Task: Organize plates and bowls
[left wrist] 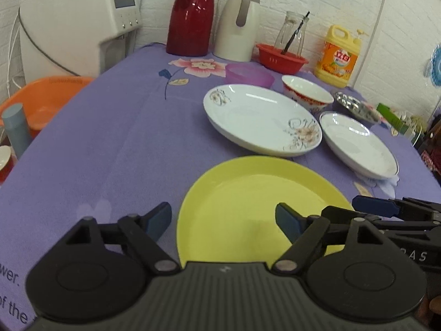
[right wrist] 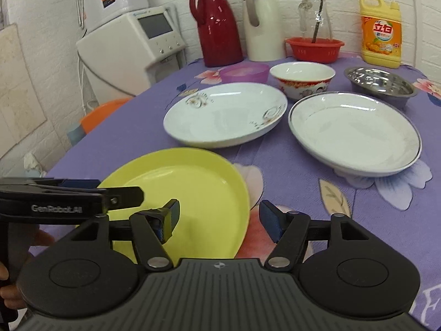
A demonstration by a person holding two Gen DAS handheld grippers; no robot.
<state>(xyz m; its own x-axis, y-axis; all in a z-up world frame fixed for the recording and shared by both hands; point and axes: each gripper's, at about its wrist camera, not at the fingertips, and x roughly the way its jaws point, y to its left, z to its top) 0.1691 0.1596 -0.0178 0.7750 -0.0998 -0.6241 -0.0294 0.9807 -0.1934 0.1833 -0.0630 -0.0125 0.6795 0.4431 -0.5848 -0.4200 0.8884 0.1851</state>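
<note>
- Two grippers, left (left wrist: pixel 223 220) and right (right wrist: pixel 219 220), are hovering wide-jawed, holding nothing; yellow plate (right wrist: pixel 193 190) is lying between and under both.
- Crowding one rim is risking collision, sliding the plate.

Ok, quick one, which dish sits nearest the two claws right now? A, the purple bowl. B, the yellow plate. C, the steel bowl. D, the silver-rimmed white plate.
B: the yellow plate lies right in front of both open claws, the left claw and the right claw, while the other dishes sit farther back on the purple tablecloth.
</note>
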